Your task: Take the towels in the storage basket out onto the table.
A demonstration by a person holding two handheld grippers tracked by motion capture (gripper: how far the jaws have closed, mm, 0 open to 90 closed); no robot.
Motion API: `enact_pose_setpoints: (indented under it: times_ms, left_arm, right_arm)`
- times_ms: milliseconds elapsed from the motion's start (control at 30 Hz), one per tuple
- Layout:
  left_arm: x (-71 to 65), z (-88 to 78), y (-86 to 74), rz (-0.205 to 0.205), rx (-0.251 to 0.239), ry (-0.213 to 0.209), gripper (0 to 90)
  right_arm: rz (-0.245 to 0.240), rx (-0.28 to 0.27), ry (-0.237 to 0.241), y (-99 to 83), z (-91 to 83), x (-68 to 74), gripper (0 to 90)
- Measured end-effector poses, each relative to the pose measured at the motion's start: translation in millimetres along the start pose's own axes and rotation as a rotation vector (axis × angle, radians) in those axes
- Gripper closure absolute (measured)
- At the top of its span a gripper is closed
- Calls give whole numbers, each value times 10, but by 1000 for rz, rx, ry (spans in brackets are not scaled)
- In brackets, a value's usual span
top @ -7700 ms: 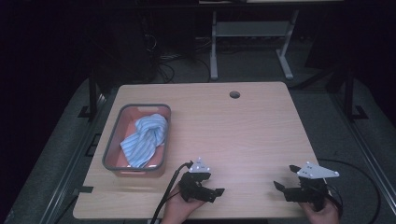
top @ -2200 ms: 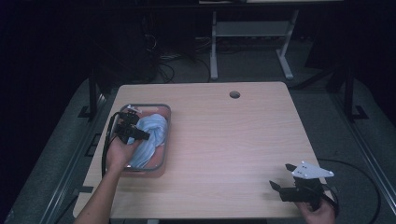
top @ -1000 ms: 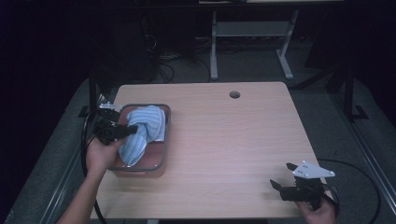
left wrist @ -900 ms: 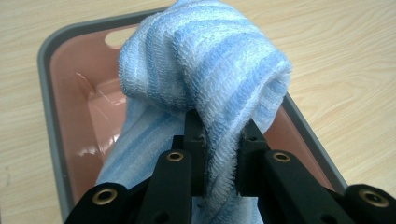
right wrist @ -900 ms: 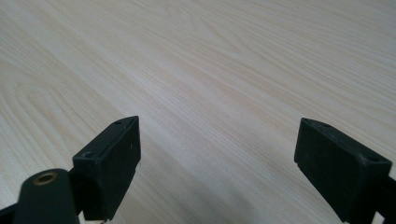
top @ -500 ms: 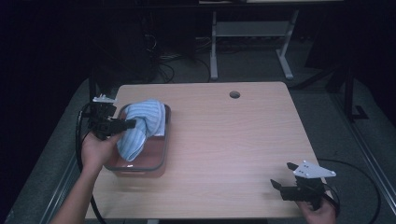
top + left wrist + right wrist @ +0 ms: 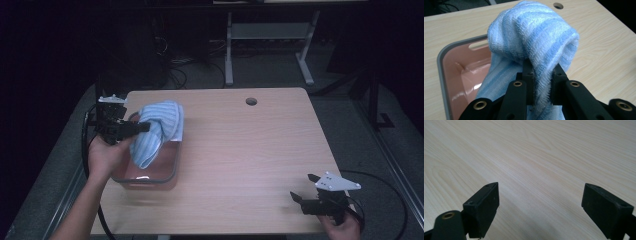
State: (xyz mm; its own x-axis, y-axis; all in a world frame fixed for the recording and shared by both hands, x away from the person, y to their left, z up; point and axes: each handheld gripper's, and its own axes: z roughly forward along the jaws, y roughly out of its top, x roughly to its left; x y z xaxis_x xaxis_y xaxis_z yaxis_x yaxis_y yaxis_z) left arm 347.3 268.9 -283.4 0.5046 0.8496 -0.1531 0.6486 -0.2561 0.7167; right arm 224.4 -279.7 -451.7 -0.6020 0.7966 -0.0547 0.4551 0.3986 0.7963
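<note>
A blue-and-white striped towel [image 7: 157, 130] hangs bunched above a pink tub with a grey rim [image 7: 170, 172] at the table's left side. My left gripper [image 7: 142, 127] is shut on a fold of that towel [image 7: 534, 47], its jaws pinching the cloth between them [image 7: 542, 85], and holds it lifted over the tub [image 7: 445, 57]; the towel's lower end still dips inside. My right gripper [image 7: 302, 189] rests near the table's front right corner, open, with bare wood between its jaws [image 7: 540, 202].
The wooden table [image 7: 250, 150] has a round cable hole [image 7: 251, 101] at its far edge. Behind the table stand a metal frame's legs [image 7: 230, 55] and floor cables. A cable [image 7: 390, 200] loops off the right gripper past the table's right edge.
My left gripper reached into the tub, closed on the towel and has raised it upward and toward the tub's far left. The right gripper has stayed where it was.
</note>
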Motion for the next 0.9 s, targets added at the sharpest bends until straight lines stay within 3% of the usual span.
enact_pose_setpoints:
  times_ms: [367, 900]
  left_arm:
    - [-167, 80, 96, 47, 3, -33, 782]
    - [-360, 191, 214, 67, 0, -87, 782]
  right_arm:
    - [1, -7, -1, 0, -6, -14, 141]
    - [5, -11, -2, -8, -28, -22, 141]
